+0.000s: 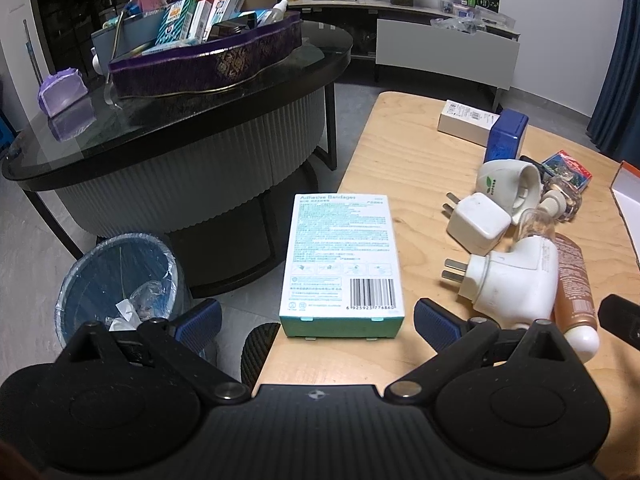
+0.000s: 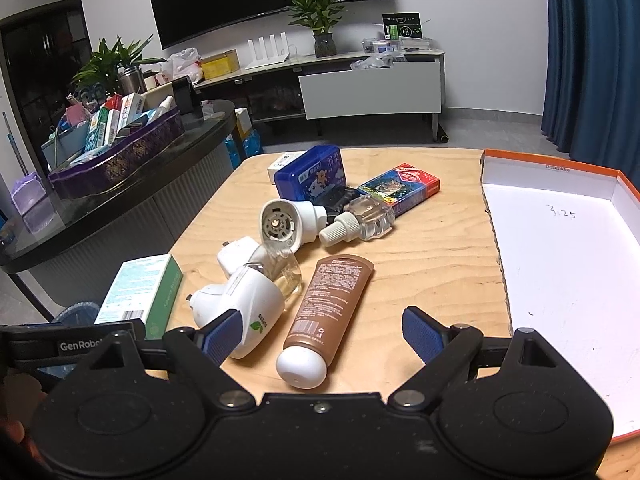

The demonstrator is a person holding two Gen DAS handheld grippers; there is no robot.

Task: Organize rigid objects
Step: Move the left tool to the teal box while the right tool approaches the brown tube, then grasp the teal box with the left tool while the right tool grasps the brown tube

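Bandage box (image 1: pixel 343 264): reads "Adhesive Bandages" (barcode below) — my left gripper (image 1: pixel 318 320) gapes.
Orange-rimmed tray (image 2: pixel 568 184): handwritten "3125" — right gripper (image 2: pixel 322 332) spread wide.

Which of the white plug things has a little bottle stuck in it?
The white plug nearest the right tongs. A clear bottle of yellowish liquid sits in its end. The round one shows an empty socket; the square one is plain.
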